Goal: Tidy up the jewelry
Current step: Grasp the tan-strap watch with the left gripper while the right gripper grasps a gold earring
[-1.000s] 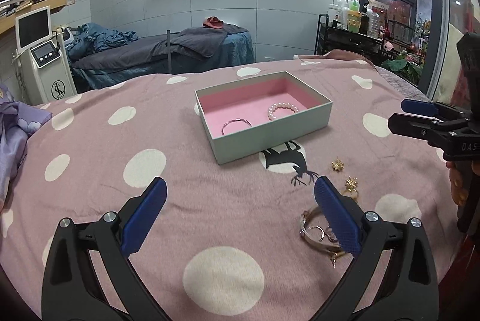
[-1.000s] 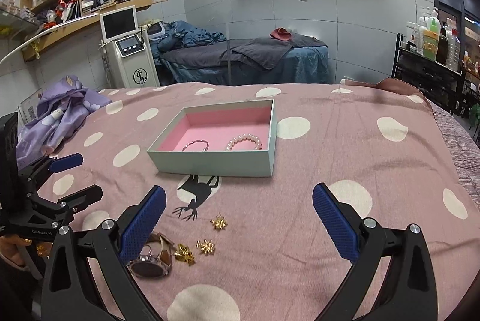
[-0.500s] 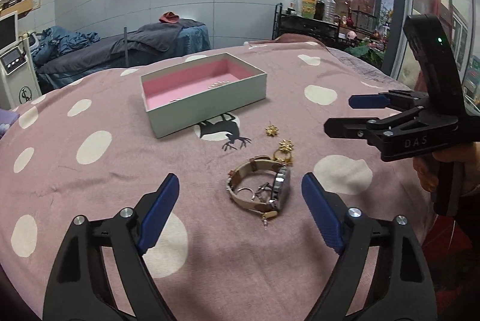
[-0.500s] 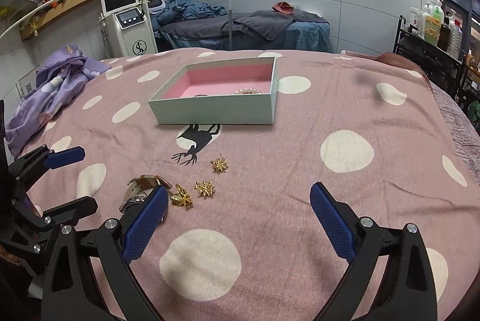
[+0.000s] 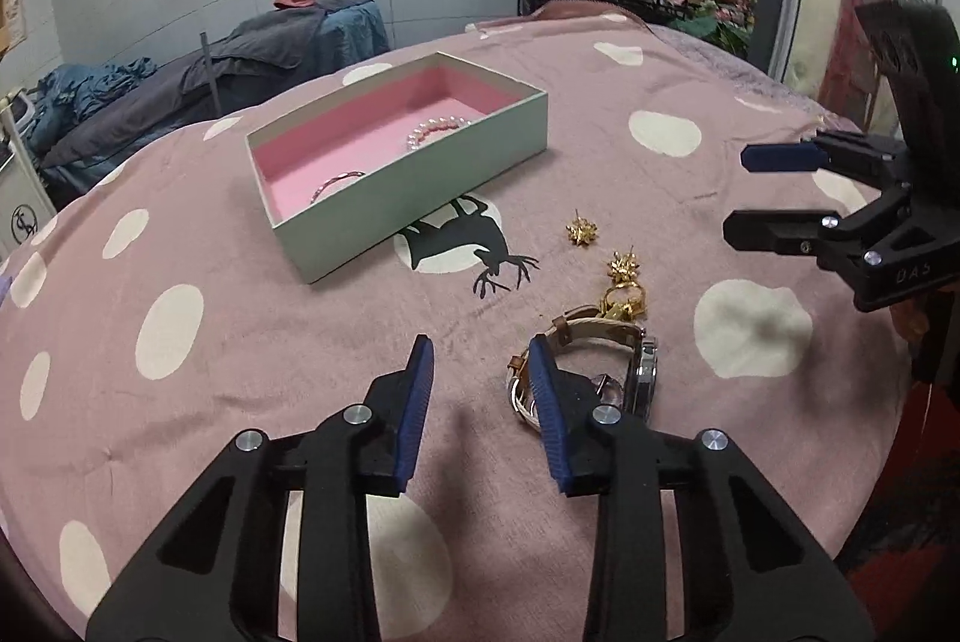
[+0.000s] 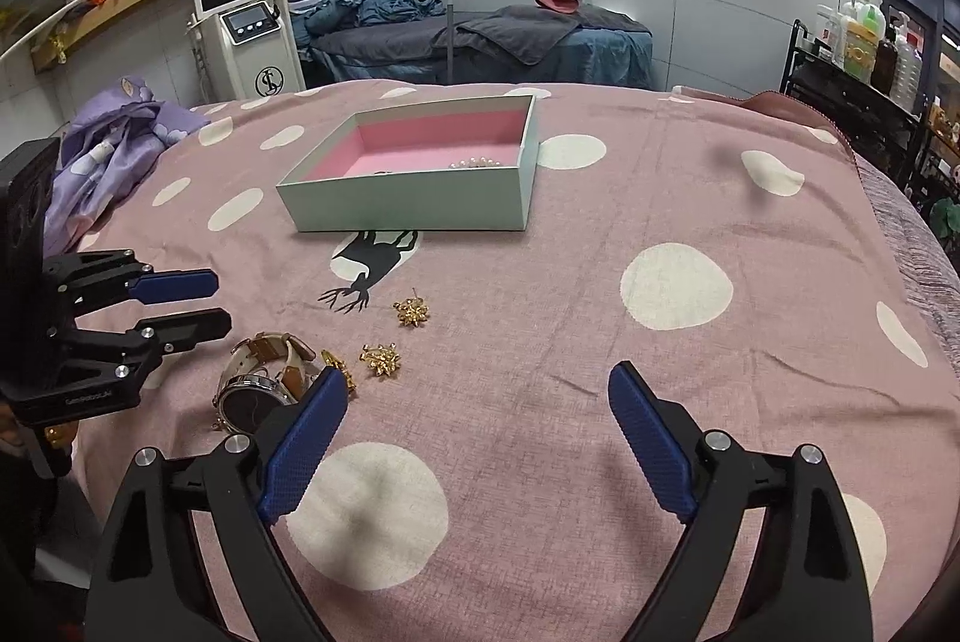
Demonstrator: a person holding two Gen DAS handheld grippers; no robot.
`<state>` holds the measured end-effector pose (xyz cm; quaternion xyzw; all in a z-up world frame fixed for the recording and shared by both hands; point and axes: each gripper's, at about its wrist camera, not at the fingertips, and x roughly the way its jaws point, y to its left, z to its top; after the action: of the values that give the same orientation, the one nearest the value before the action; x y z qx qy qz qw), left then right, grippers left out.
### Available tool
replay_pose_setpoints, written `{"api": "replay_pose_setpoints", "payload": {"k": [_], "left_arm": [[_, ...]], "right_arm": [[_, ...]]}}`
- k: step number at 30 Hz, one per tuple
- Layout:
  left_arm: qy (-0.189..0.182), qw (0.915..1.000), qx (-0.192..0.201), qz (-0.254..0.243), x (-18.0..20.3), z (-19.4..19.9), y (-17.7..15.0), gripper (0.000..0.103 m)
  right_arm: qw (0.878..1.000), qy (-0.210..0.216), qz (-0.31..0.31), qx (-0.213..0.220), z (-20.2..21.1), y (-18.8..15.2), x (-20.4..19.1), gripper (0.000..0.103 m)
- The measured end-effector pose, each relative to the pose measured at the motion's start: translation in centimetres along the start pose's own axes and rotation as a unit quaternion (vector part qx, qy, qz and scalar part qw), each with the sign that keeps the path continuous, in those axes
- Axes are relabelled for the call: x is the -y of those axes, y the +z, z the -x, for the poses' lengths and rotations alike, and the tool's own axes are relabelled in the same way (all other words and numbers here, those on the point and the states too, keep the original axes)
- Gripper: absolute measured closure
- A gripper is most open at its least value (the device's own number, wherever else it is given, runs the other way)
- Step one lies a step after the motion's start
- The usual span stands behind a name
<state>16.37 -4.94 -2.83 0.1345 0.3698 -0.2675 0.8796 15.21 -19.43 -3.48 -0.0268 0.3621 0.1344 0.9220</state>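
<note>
You are looking at one box (image 5: 420, 174) holding two bracelets: one pearl (image 5: 435, 129), one thin metal (image 5: 336, 180). Lying on the spread: one watch (image 6: 264, 384), two gold star earrings (image 6: 411, 312) (image 6: 380, 360), one gold ring (image 5: 624, 297). Two grippers.

Two handheld black plastic grippers with triangular cut-outs in their arms: the left gripper (image 5: 480, 360) and the right gripper (image 6: 477, 390) each carry two ribbed blue rubber finger pads (image 6: 303, 438) and round silver screws (image 5: 357, 414) at the pivots. Raised lettering marks one side of each body; a small green light (image 5: 953, 61) glows on the right unit's housing.
</note>
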Motion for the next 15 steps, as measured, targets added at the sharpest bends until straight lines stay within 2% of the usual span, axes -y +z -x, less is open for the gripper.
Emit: {"api": "replay_pose_setpoints", "payload": {"k": [2, 5, 9, 15], "left_arm": [[-0.011, 0.9997, -0.014, -0.014, 0.0, -0.9, 0.2, 0.074], [-0.037, 0.9988, -0.025, -0.021, 0.2, -1.6, 0.3, 0.074], [-0.037, 0.9977, -0.04, -0.041, 0.9, -2.6, 0.3, 0.074], [-0.048, 0.9965, -0.054, -0.043, 0.8, -3.9, 0.4, 0.074]], "right_arm": [[1.0, 0.004, 0.01, -0.006, -0.3, 0.2, -0.2, 0.023], [1.0, 0.007, 0.024, -0.019, -1.1, 0.6, -0.5, 0.035], [0.998, 0.025, 0.043, -0.039, -2.4, 1.0, -0.9, 0.051], [0.993, 0.043, 0.09, -0.07, -4.0, 1.1, -2.3, 0.062]]}}
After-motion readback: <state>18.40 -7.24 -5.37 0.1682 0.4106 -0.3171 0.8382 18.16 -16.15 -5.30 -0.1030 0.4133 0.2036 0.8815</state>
